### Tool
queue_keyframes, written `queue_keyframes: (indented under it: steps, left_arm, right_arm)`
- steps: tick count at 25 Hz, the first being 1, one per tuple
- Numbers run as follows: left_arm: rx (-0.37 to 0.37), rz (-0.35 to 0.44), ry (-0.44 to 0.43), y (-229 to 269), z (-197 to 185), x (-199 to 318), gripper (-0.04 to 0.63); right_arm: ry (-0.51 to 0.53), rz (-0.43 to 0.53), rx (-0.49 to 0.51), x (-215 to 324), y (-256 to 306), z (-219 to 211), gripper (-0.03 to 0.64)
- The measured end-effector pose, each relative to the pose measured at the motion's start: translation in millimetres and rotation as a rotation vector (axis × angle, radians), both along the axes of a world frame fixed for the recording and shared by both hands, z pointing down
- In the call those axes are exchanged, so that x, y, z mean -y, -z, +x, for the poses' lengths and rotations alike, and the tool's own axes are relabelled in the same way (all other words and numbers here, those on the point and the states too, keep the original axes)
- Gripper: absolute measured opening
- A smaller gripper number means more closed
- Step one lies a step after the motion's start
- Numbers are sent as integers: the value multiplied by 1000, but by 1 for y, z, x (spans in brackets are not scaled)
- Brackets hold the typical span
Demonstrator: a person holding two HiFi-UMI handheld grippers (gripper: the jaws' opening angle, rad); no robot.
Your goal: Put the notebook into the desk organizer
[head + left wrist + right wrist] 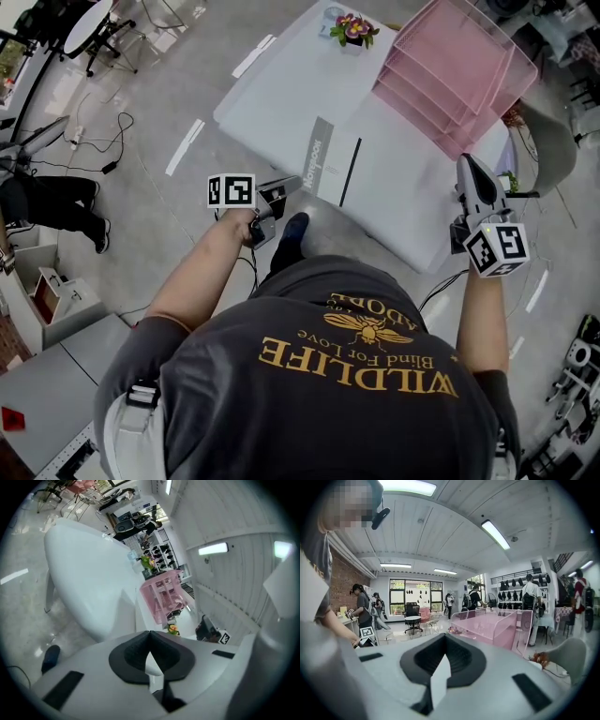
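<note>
A grey-white notebook [334, 161] with a grey spine band lies flat on the white table [281, 84], at its near side. The pink wire desk organizer [455, 70] stands at the table's far right; it also shows in the left gripper view [161, 597] and the right gripper view [487, 626]. My left gripper [279, 194] hovers off the table's near-left edge, just left of the notebook, shut with nothing between its jaws [150, 634]. My right gripper [469, 167] is held over the table's right end, below the organizer, shut and empty [445, 638].
A small flower pot [354, 30] stands at the table's far edge, left of the organizer. A grey chair [553, 141] sits to the right of the table. Cables [94, 141] trail across the floor at left. Several people [363, 609] stand in the room behind.
</note>
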State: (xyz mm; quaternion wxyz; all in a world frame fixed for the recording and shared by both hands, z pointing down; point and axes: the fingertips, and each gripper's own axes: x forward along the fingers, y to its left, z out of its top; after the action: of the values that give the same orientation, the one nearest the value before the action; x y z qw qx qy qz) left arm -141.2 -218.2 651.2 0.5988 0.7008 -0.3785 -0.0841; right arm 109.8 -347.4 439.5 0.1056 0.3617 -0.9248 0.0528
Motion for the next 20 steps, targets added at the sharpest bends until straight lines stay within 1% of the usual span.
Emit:
queue_keyframes:
  steps: [4,9,12,16,20]
  left_arm:
    - [-80,100,-5,51,9,14,6]
    - [-122,222,-48,117,23,33,6]
    - [-159,269,-71,154,32,44,6]
    - [-154,348,-136,204,46,69,6]
    - [-126,460,-228,256,71,95,6]
  right_arm:
    - [-18,19,13,2,9,7,-2]
    - [-43,47,25,4,26,16,0]
    - [-59,59,34,6,34,22,0]
    - [-110,86,49,16,51,39,0]
    - [-160,108,56,30,70,62,-1]
